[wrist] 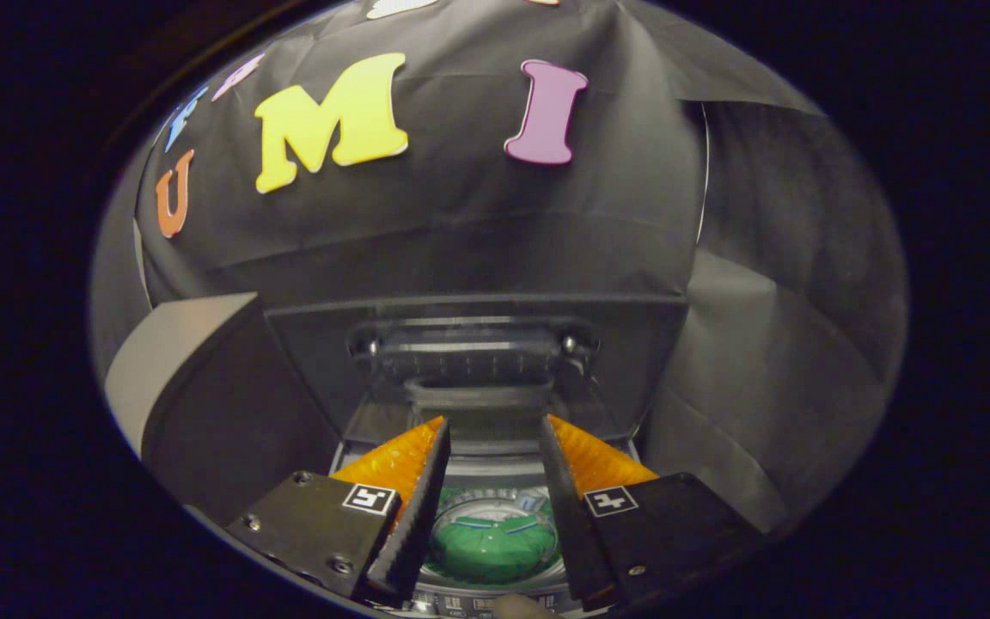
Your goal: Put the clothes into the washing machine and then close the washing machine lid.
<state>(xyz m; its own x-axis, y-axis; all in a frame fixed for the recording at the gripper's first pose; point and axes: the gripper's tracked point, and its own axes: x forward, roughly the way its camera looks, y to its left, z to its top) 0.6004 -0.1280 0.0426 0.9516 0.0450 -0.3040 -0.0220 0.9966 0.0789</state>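
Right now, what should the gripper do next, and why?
Probably reach up to the raised lid and pull it down. The green clothes already lie in the drum, seen between the open, empty fingers of the gripper.

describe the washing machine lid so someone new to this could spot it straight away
Start at the washing machine below the tool, whose fingers are open and hold nothing. The lid is the dark panel raised upright behind the drum opening, beyond the fingertips. Unlike the green clothes in the drum, it has a ribbed handle moulding with two screws.
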